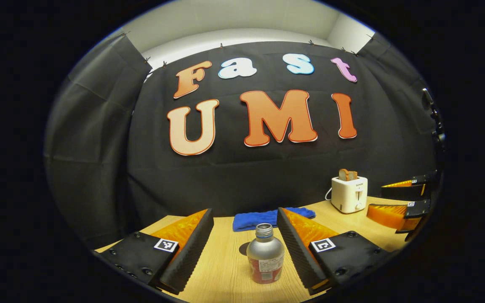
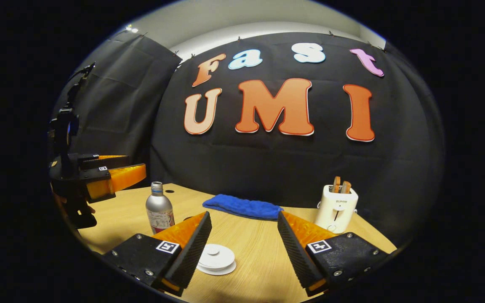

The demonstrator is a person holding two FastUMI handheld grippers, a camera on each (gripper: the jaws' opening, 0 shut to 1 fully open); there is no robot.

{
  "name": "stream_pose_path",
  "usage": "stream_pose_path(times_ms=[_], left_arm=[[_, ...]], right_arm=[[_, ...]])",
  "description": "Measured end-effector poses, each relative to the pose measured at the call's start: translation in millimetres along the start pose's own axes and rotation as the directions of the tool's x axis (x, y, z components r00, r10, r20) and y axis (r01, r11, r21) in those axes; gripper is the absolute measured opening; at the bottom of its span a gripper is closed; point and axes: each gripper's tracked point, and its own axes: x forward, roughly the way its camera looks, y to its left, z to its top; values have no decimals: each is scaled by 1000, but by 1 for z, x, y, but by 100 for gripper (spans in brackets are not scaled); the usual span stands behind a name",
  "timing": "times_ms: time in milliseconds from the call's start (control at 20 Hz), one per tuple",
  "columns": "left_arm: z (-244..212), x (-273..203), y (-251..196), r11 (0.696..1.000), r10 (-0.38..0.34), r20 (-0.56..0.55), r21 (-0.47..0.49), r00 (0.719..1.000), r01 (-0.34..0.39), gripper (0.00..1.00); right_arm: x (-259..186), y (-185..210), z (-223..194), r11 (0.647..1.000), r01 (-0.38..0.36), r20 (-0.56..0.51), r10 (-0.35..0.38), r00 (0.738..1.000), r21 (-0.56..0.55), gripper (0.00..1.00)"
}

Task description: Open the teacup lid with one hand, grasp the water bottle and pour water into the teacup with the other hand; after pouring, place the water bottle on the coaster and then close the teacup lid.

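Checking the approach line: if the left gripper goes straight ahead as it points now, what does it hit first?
Likely the water bottle, standing upright between the open fingers of the left gripper. The blue cloth lies behind it; depth is hard to judge.

- Teacup lid point(image 2: 216, 257), right gripper view: left edge hidden behind the right gripper's point(image 2: 242, 248) left finger; cup body beneath cannot be made out.
- Water bottle point(image 1: 265, 259), left gripper view: label too small to tell. A dark round patch on the table point(image 1: 225, 269) just behind it is mostly covered by the bottle (coaster or shadow, unclear).
- Same bottle in the right gripper view: base hidden behind the left finger.
- Blue cloth point(image 1: 267, 219), left gripper view: right end covered by the left gripper's point(image 1: 244, 248) right finger.
- Right gripper, seen far right in the left gripper view: body cut off at the edge.
- Toaster point(image 2: 336, 208), right gripper view: lower corner behind the right finger.
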Motion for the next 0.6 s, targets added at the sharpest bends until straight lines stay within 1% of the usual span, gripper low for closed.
stream_pose_path(times_ms=[150,250,300,350,550,600], left_arm=[[-11,-1,1,1000,0,-21,-7,1000,0,100],[-17,0,2,1000,1,-34,-2,999,-1,100],[-20,0,4,1000,2,-40,6,999,-2,96],[-23,0,6,1000,4,-46,9,999,-4,99],[-33,0,3,1000,-13,-69,-7,998,13,99],[-35,0,2,1000,-22,-73,-14,997,21,96]], right_arm=[[10,12,-20,999,-32,-57,33,998,4,92],[16,13,-36,999,-31,-105,30,994,-11,92],[19,16,-44,999,-39,-126,37,991,-13,92],[22,21,-52,999,-52,-142,50,989,-15,92],[28,36,-64,995,-100,-171,94,981,-23,92],[30,39,-67,994,-110,-182,104,978,-22,92]])
